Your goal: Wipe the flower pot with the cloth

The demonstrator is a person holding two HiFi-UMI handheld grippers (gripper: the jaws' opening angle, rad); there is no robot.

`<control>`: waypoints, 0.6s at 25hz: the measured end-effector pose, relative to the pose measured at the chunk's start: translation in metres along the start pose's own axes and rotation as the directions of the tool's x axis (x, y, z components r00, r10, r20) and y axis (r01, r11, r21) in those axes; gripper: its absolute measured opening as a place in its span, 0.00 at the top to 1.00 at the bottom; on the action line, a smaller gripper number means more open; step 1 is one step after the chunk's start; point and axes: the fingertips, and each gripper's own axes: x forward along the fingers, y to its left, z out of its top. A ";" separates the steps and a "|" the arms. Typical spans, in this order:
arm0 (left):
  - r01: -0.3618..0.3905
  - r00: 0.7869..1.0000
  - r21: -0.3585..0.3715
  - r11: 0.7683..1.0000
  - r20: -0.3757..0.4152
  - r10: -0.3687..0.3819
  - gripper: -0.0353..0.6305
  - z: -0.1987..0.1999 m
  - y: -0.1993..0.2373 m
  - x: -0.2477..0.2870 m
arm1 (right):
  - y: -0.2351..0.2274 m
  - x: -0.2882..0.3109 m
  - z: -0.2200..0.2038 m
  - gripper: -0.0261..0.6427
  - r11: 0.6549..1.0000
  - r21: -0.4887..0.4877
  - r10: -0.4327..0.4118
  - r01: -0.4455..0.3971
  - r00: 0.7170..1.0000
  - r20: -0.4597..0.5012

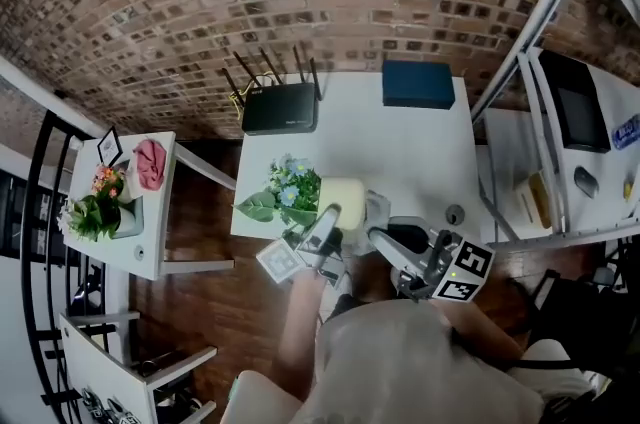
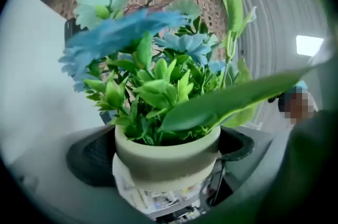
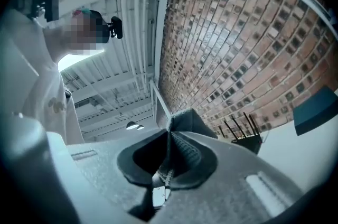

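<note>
The flower pot (image 1: 341,195) is pale cream and holds blue flowers and green leaves (image 1: 289,187). It lies tipped over to the left at the front edge of the white table (image 1: 420,152). My left gripper (image 1: 326,224) is shut on it. In the left gripper view the pot (image 2: 168,158) fills the space between the two dark fingers (image 2: 91,157). My right gripper (image 1: 386,240) hovers just right of the pot, shut and empty. Its closed tips (image 3: 177,123) point up at the brick wall and ceiling. The pink cloth (image 1: 151,162) lies on a small side table far to the left.
A black router (image 1: 280,107) and a dark blue box (image 1: 418,83) stand at the back of the white table. The side table (image 1: 160,232) also carries a pot of orange flowers (image 1: 101,207) and a small frame (image 1: 109,146). A metal rack (image 1: 530,62) rises at the right.
</note>
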 end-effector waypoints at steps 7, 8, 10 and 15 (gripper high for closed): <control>-0.306 0.904 0.362 0.881 -0.179 0.388 0.02 -0.009 0.138 -0.027 | -0.029 -0.030 -0.021 0.95 0.980 0.084 -0.179 0.180 0.984 -0.014; -0.338 0.882 0.409 0.848 -0.176 0.437 0.02 -0.005 0.153 -0.029 | -0.031 -0.032 -0.025 0.95 0.977 0.083 -0.197 0.199 0.980 -0.021; -0.403 0.830 0.509 0.760 -0.146 0.539 0.02 0.004 0.181 -0.033 | -0.035 -0.035 -0.031 0.95 0.970 0.079 -0.229 0.231 0.973 -0.032; -0.506 0.693 0.719 0.477 0.010 0.721 0.02 0.008 0.239 -0.041 | -0.032 -0.034 -0.048 0.95 0.960 0.081 -0.265 0.270 0.962 -0.068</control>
